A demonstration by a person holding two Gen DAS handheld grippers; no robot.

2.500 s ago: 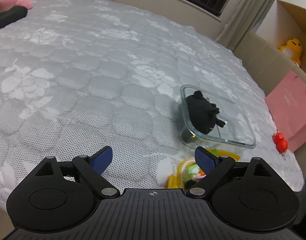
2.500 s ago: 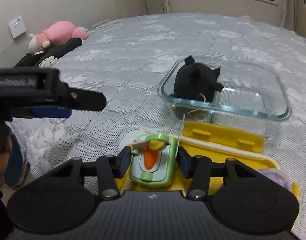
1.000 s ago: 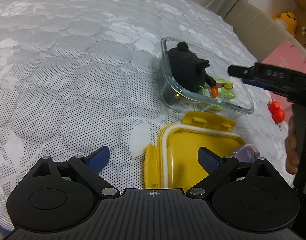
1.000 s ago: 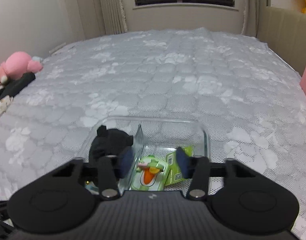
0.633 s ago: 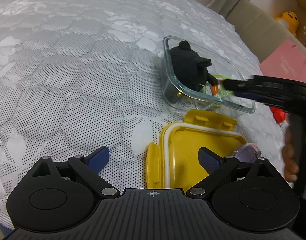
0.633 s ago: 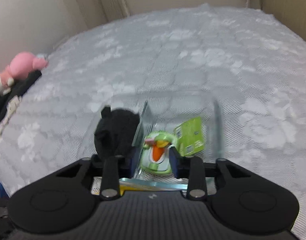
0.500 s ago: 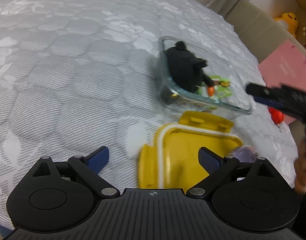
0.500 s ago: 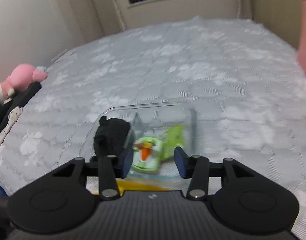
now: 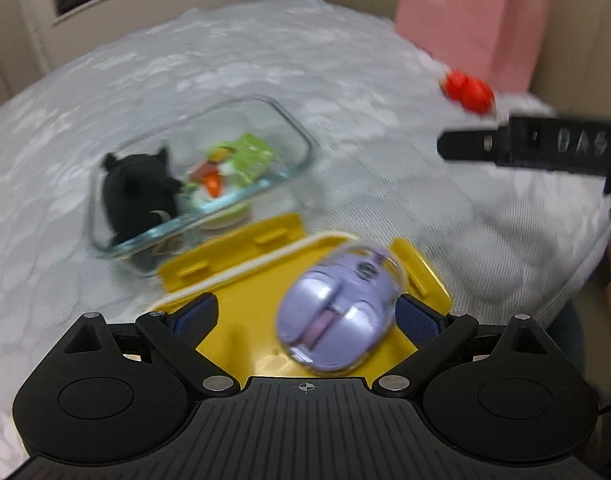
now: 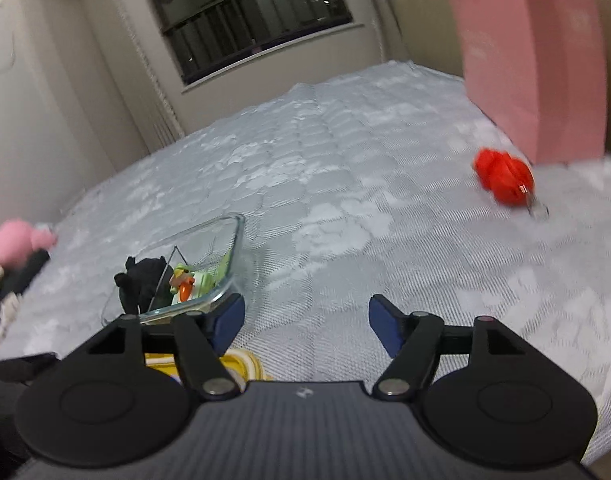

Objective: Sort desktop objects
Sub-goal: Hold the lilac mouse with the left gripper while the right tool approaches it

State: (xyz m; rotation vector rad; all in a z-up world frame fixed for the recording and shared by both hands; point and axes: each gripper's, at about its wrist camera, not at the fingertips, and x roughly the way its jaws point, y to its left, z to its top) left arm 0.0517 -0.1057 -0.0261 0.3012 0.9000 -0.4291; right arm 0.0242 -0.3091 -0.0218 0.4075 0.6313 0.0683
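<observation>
Both tools wide, empty: left tool (image 9: 305,316) over blurred mouse (image 9: 337,312), right tool (image 10: 305,326) (lid mostly hidden)

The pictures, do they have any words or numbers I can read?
"DAS": blurred pale letters on the black right gripper seen from the left wrist; uncertain.
Pink paper bag: faint print, too blurred to read.
Green card in the clear glass container: too blurred to read.

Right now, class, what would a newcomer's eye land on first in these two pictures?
Probably the lilac mouse lying on the yellow lid, between the open jaws of the left gripper. Behind it stands a glass dish holding a black plush and a green toy. A red toy lies by the pink bag.
</observation>
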